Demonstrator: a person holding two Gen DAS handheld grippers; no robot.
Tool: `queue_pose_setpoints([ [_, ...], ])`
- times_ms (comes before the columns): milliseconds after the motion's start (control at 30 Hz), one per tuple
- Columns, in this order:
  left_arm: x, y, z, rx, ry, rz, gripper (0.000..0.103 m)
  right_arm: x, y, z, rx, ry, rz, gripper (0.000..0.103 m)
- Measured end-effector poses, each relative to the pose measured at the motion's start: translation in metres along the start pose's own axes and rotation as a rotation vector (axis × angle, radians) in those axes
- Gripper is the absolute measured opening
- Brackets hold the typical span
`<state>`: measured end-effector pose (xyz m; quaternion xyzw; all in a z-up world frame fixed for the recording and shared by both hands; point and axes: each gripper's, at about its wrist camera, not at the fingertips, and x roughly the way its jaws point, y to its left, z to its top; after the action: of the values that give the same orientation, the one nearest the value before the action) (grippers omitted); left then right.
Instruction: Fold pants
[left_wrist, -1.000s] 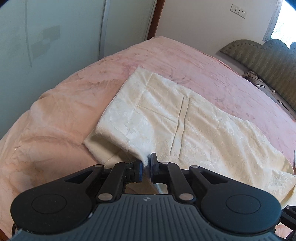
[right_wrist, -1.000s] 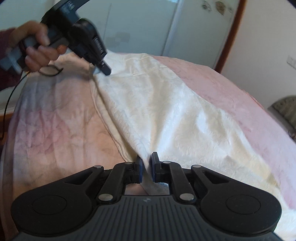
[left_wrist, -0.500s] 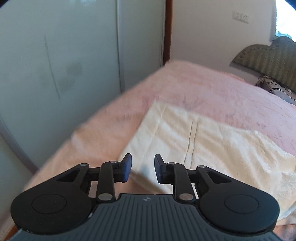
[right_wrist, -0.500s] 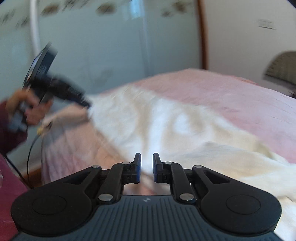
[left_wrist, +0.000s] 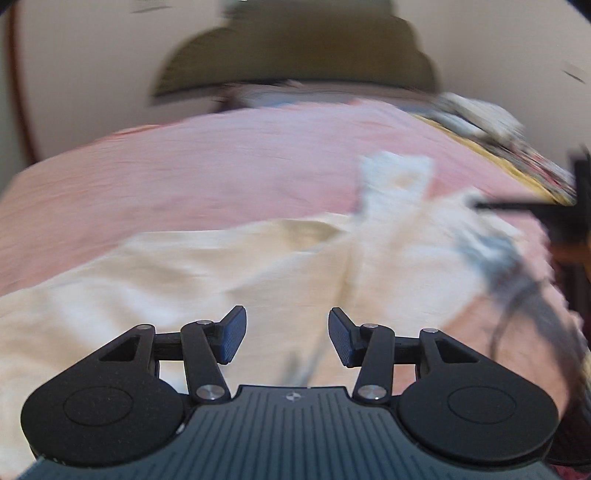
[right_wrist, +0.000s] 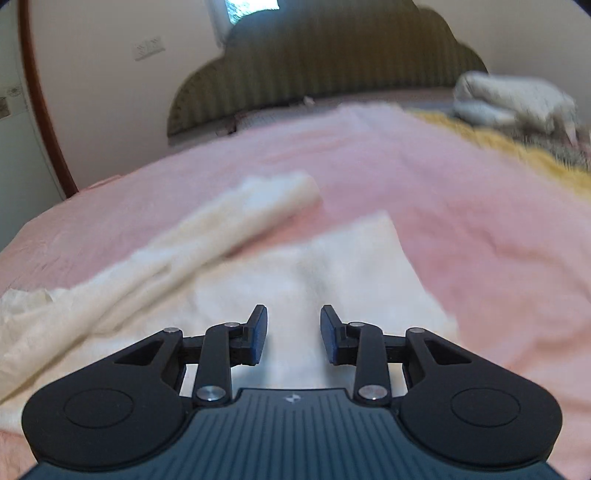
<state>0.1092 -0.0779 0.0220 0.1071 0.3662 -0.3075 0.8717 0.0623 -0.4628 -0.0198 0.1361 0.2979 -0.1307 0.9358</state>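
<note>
Both claws, left claw and right claw, have just been opening, empty, above cream pants.

Home bedroom: bed, padded headboard

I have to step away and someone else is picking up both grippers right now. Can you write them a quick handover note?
Left gripper: open, fingers apart, nothing between them; jaws have just been opening.
Right gripper: open, narrower gap, nothing held; also just been opening.
Cream pants: released, lying on the pink blanket; both grippers sit over the cloth. From the right wrist view the two legs spread apart toward the headboard.
Done: the cloth has been let go.
Left: the fold itself. The pictures are blurred, so check the layout before regrasping.
</note>
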Motion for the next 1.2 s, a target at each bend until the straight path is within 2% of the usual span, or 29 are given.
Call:
queue_pose_setpoints([
  [33,0.009,-0.011,0.0,0.021,0.011,-0.027,0.054,0.006,0.009,0.012,-0.023,-0.008,0.036,0.034],
  [100,0.026,-0.026,-0.005,0.064,0.026,-0.07,0.054,0.024,0.031,0.036,-0.086,-0.024,0.102,0.05],
  [167,0.041,-0.037,-0.009,0.085,0.036,-0.087,0.054,0.055,0.055,0.058,-0.142,-0.019,0.104,0.062],
  [233,0.052,-0.042,-0.013,0.091,0.038,-0.087,0.053,0.095,0.071,0.078,-0.159,0.023,0.087,0.062],
  [267,0.057,-0.043,-0.015,0.087,0.04,-0.08,0.05,0.115,0.076,0.087,-0.162,0.052,0.068,0.062],
  [433,0.074,-0.034,-0.014,0.04,0.051,-0.099,0.042,0.2,0.089,0.103,-0.175,0.237,-0.1,0.062],
  [467,0.075,-0.033,-0.014,0.041,0.046,-0.099,0.04,0.208,0.086,0.101,-0.173,0.253,-0.127,0.062],
  [533,0.076,-0.032,-0.012,0.04,0.04,-0.09,0.035,0.214,0.078,0.101,-0.133,0.239,-0.123,0.061],
  [600,0.077,-0.031,-0.011,0.027,0.038,-0.071,0.025,0.209,0.077,0.102,-0.129,0.209,-0.153,0.024],
  [633,0.078,-0.031,-0.01,0.019,0.042,-0.058,0.017,0.204,0.076,0.1,-0.123,0.195,-0.15,0.022],
  [667,0.078,-0.03,-0.009,0.014,0.046,-0.049,0.01,0.199,0.073,0.098,-0.113,0.179,-0.142,0.016],
  [700,0.076,-0.031,-0.009,0.01,0.048,-0.037,0.007,0.192,0.071,0.096,-0.108,0.16,-0.141,0.013],
  [767,0.073,-0.031,-0.009,0.007,0.048,-0.036,0.003,0.176,0.062,0.096,-0.059,0.107,-0.129,0.011],
  [1000,0.067,-0.048,-0.016,0.107,0.021,-0.01,0.003,0.08,-0.007,0.077,0.188,-0.057,-0.047,0.011],
  [1100,0.074,-0.048,-0.015,0.1,0.035,0.0,0.003,0.054,-0.044,0.057,0.287,-0.051,-0.034,0.011],
  [1200,0.078,-0.051,-0.011,0.099,0.035,0.02,0.004,0.056,-0.066,0.044,0.343,-0.016,-0.034,0.013],
])
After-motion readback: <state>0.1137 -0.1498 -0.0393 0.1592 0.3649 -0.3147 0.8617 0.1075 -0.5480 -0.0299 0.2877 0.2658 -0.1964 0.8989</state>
